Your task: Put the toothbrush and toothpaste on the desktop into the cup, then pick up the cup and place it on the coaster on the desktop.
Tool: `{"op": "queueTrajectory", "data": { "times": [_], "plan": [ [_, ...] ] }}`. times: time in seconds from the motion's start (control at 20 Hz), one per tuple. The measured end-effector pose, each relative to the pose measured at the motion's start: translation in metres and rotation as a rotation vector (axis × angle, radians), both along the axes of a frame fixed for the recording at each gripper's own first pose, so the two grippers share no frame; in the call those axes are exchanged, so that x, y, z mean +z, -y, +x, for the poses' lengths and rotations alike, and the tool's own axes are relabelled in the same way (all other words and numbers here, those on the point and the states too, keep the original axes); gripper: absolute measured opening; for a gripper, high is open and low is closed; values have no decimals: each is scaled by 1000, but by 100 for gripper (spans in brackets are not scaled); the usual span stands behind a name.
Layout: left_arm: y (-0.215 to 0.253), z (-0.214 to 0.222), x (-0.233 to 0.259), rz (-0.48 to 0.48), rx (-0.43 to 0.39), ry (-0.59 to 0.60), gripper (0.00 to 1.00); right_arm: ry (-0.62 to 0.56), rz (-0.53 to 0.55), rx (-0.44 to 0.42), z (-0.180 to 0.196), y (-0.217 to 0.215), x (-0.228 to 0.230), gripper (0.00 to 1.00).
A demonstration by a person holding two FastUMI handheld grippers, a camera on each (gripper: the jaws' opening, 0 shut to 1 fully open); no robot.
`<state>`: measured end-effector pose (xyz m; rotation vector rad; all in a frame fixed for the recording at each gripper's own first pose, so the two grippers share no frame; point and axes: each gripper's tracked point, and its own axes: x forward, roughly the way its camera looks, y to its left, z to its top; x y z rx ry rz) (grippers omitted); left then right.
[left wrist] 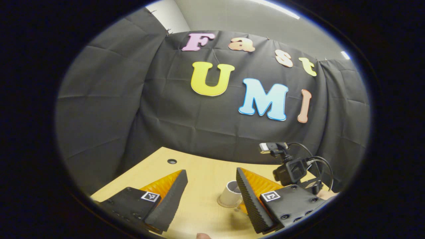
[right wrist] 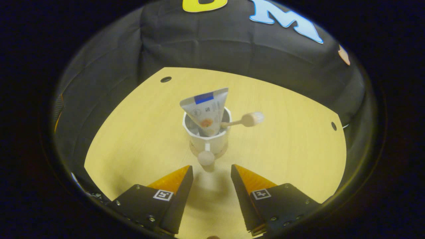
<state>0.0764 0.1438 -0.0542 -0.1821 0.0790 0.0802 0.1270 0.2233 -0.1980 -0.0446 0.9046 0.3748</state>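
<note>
Black, orange-backed fingers of the right gripper (right wrist: 209, 181) sit at the bottom of the right gripper view, spread apart and released, holding nothing. Just beyond them the white cup (right wrist: 207, 139) stands upright near the middle of the desktop (right wrist: 132, 139), on a round coaster (right wrist: 192, 151) whose edge barely peeks out beneath it. A toothpaste tube (right wrist: 206, 111) stands in the cup, flat end up, leaning toward the far edge. The toothbrush (right wrist: 244, 121) handle pokes out over the rim to the right; its lower part is hidden inside the cup. A small pale knob in front of the cup is hard to identify.

In the left gripper view, the left gripper (left wrist: 212, 196) is also spread wide and empty. Its right finger covers part of the cup (left wrist: 230, 194) and coaster (left wrist: 225, 203). Beyond, the other gripper's camera and cables (left wrist: 292, 166) are partly cut off near the desktop's (left wrist: 206, 172) right edge.
</note>
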Motion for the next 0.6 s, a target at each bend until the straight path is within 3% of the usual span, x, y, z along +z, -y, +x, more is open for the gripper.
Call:
{"op": "queueTrajectory", "data": {
  "times": [0.3, 0.6],
  "plan": [
    [27, 5, 5, 28, -33, 14, 95, 118, 80, -102, -14, 54, 50, 70],
    [64, 13, 20, 37, -75, 39, 91, 373, 44, -205, -20, 131, 108, 71]
  ]
}}
